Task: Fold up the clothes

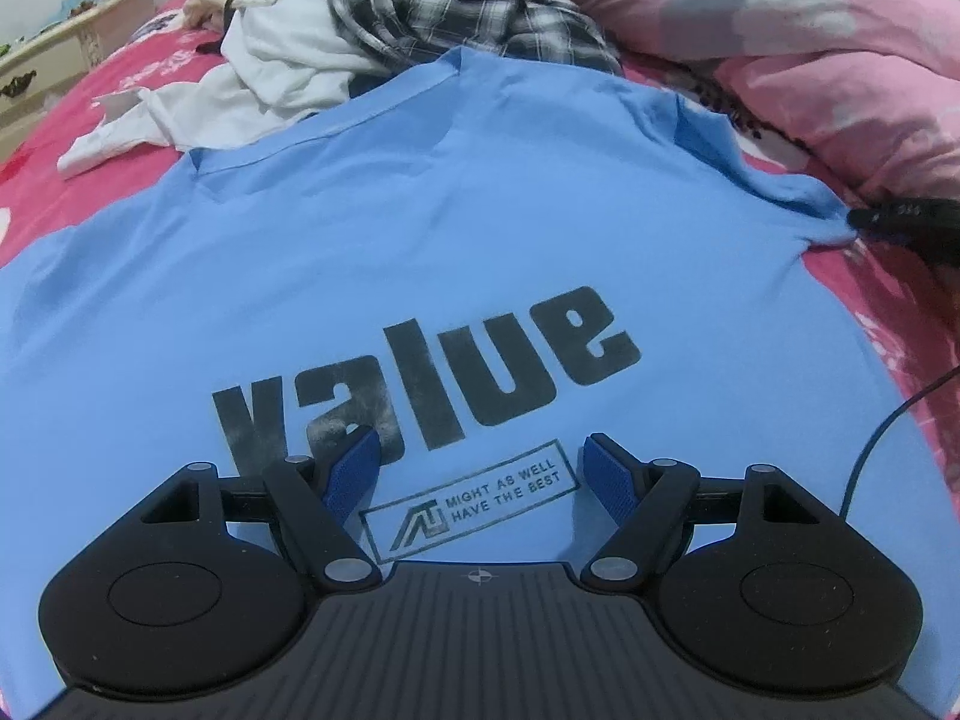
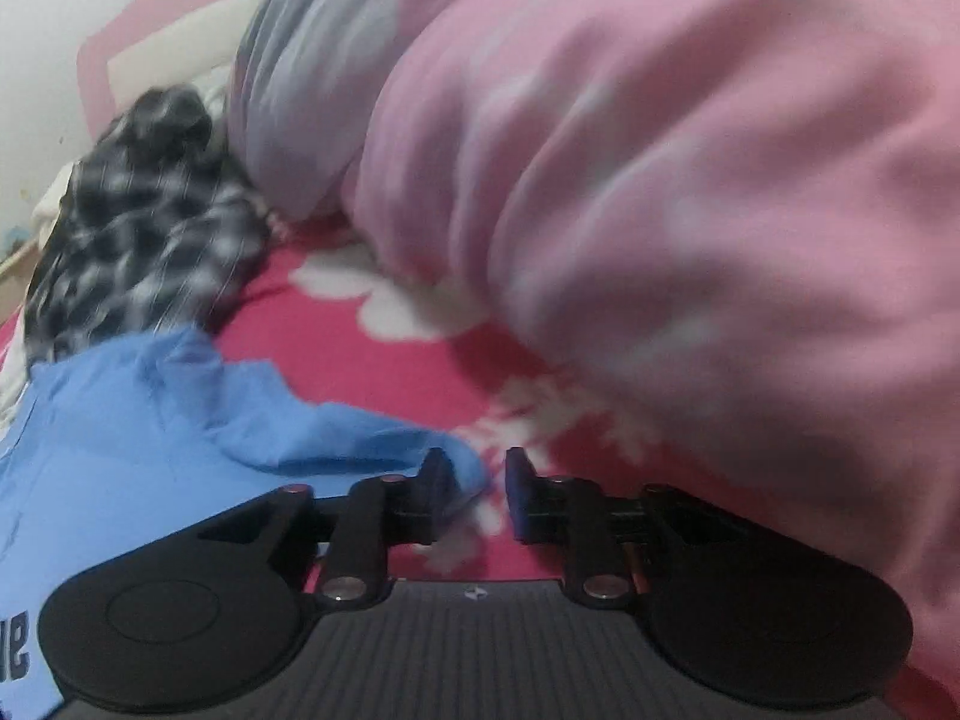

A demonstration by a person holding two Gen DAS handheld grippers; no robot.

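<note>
Blue T-shirt (image 1: 420,228) spread on pink floral bedsheet (image 1: 870,276), pink duvet (image 1: 780,30) beyond

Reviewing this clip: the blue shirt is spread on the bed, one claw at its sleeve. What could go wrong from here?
1. The sleeve tip lies between the right claw pads, which stand apart; it may slip out and stay bunched.
2. The shirt's far edge lies against the plaid garment and white clothes; a fold could drag them along.
3. The cable runs beside the shirt's edge and may get caught in a fold.
</note>
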